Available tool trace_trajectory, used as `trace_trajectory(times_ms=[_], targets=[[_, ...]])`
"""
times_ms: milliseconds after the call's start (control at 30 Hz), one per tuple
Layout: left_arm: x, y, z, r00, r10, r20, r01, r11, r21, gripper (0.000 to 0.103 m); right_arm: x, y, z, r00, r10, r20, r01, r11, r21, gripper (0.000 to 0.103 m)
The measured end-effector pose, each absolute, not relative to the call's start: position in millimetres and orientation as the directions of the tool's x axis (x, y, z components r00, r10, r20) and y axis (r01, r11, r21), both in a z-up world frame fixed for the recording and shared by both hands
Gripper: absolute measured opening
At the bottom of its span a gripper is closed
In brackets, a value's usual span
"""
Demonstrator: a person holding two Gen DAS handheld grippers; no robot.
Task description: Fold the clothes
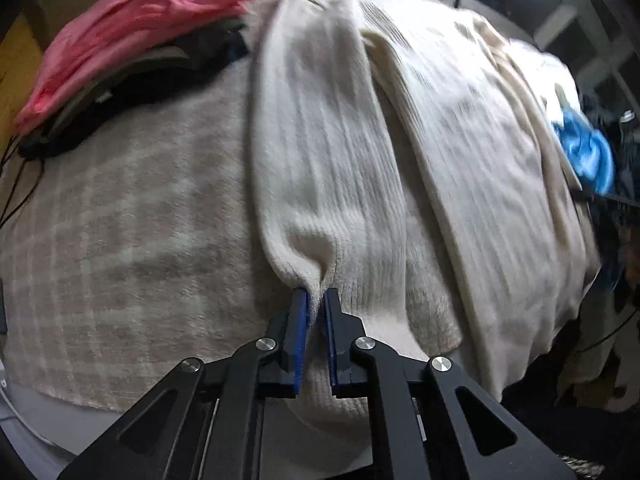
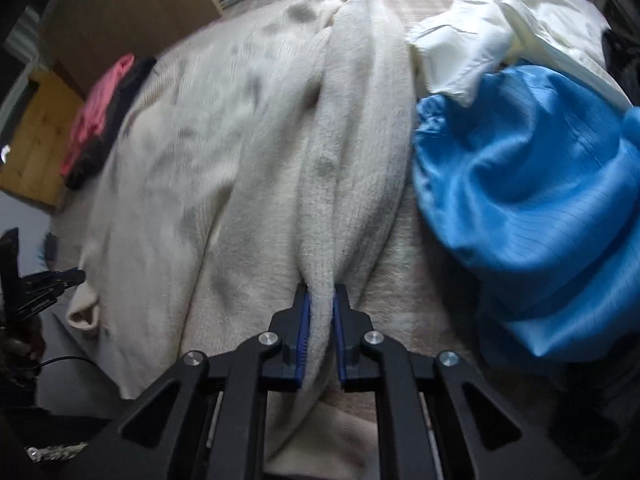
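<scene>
The cream sweater [image 1: 400, 128], soft, limp and likely stretchy, sprawls across the blanket [image 1: 120, 220], both its sleeves pinched at six o'clock by left gripper [image 1: 316, 300] and right gripper [image 2: 320, 300], sensible holds.

left gripper [image 1: 316, 300]: jaws pinched | right gripper [image 2: 320, 296]: jaws apparently pinched

We find the bed covered by a beige plaid fleece blanket [image 1: 120, 216]. Directly on it lies a cream ribbed knit sweater [image 1: 440, 140], spread lengthwise across the middle. At the far left edge sits a stack of folded garments, pink on top of dark ones [image 1: 132, 40]. Beside the sweater's right side rest a crumpled blue shiny garment [image 2: 532, 208] and a white cloth [image 2: 500, 28].
</scene>
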State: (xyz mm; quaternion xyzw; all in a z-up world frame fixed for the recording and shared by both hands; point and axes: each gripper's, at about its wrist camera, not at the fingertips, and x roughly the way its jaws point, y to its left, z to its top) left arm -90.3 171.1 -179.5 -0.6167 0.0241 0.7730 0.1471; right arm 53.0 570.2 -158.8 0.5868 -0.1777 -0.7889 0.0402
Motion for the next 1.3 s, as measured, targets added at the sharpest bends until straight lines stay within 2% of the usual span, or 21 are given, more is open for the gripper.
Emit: trace_trajectory(times_ms=[67,133,167,233,333,433,467,533,633,733,833,933,1133,1167,1200,1233,1267,1300], targets=[[-93.2,160.5,-158.5,-0.247,0.177,-0.953,-0.237,-0.964,-0.118,0.007,57.5,583.3,-144.1,-0.34,-0.289,-0.895,-0.151,-0.922,0.355,0.01],[-95.4,141.0,-124.1,-0.332,0.142,-0.933,-0.208,-0.975,-0.074,0.007,64.6,597.7,-116.3,-0.393,-0.221,-0.893,-0.155,-0.941,0.302,0.009],[-97.7,127.7,-109.1,-0.371,0.11,-0.922,-0.186,-0.982,-0.042,0.008,68.5,607.3,-102.3,-0.42,-0.176,-0.89,-0.163,-0.95,0.265,0.009],[-107.0,94.7,-87.5,-0.425,-0.013,-0.905,-0.104,-0.993,0.063,0.008,75.2,639.0,-78.4,-0.434,0.01,-0.901,-0.268,-0.956,0.118,0.009],[-115.6,50.9,-86.5,-0.413,-0.203,-0.888,0.039,-0.978,0.206,0.009,80.3,673.4,-62.0,-0.359,0.254,-0.898,-0.381,-0.918,-0.108,0.013],[-105.3,18.8,-85.3,-0.397,-0.314,-0.863,0.14,-0.949,0.281,0.02,94.8,666.6,-42.3,-0.391,0.305,-0.868,-0.385,-0.911,-0.147,0.023],[-97.0,17.0,-83.8,-0.402,-0.302,-0.864,0.153,-0.953,0.262,0.021,100.2,655.4,-40.4,-0.424,0.262,-0.867,-0.348,-0.931,-0.111,0.032],[-79.7,31.5,-85.9,-0.422,-0.18,-0.888,0.12,-0.982,0.142,0.021,111.7,629.8,-44.0,-0.473,0.116,-0.874,-0.239,-0.971,0.001,0.044],[-55.7,95.1,-104.6,-0.395,0.039,-0.918,-0.051,-0.998,-0.02,0.021,111.7,581.9,-78.7,-0.455,-0.102,-0.885,-0.104,-0.981,0.166,0.044],[-27.7,180.1,-131.8,-0.308,0.188,-0.932,-0.253,-0.961,-0.111,0.026,108.8,551.5,-124.0,-0.377,-0.205,-0.903,-0.039,-0.971,0.236,0.044],[-5.8,240.5,-156.2,-0.206,0.268,-0.941,-0.338,-0.922,-0.189,0.028,119.6,539.2,-146.1,-0.346,-0.25,-0.904,-0.041,-0.959,0.281,0.044],[10.7,276.8,-180.8,-0.118,0.284,-0.952,-0.371,-0.902,-0.223,0.029,129.8,538.0,-156.8,-0.336,-0.296,-0.894,-0.045,-0.943,0.33,0.044],[18.3,301.7,-193.5,-0.094,0.309,-0.946,-0.354,-0.899,-0.259,0.03,137.6,534.7,-165.4,-0.316,-0.348,-0.883,0.02,-0.932,0.361,0.044],[17.6,303.3,-194.1,-0.098,0.317,-0.943,-0.351,-0.898,-0.265,0.025,137.8,535.5,-163.9,-0.321,-0.357,-0.877,0.027,-0.929,0.369,0.044],[17.1,304.9,-194.2,-0.106,0.325,-0.94,-0.349,-0.897,-0.271,0.002,138.0,536.3,-162.5,-0.326,-0.366,-0.872,0.033,-0.926,0.377,0.043],[16.9,306.7,-193.4,-0.12,0.333,-0.935,-0.349,-0.896,-0.274,0.003,138.2,537.1,-161.0,-0.331,-0.375,-0.866,0.04,-0.922,0.384,0.031],[15.3,307.5,-191.9,-0.135,0.343,-0.93,-0.346,-0.895,-0.28,0.003,138.5,537.9,-159.5,-0.335,-0.384,-0.86,0.047,-0.919,0.392,0.008],[12.2,305.0,-185.7,-0.157,0.354,-0.922,-0.337,-0.897,-0.287,0.003,138.7,538.7,-158.0,-0.34,-0.393,-0.854,0.054,-0.915,0.4,0.007]])
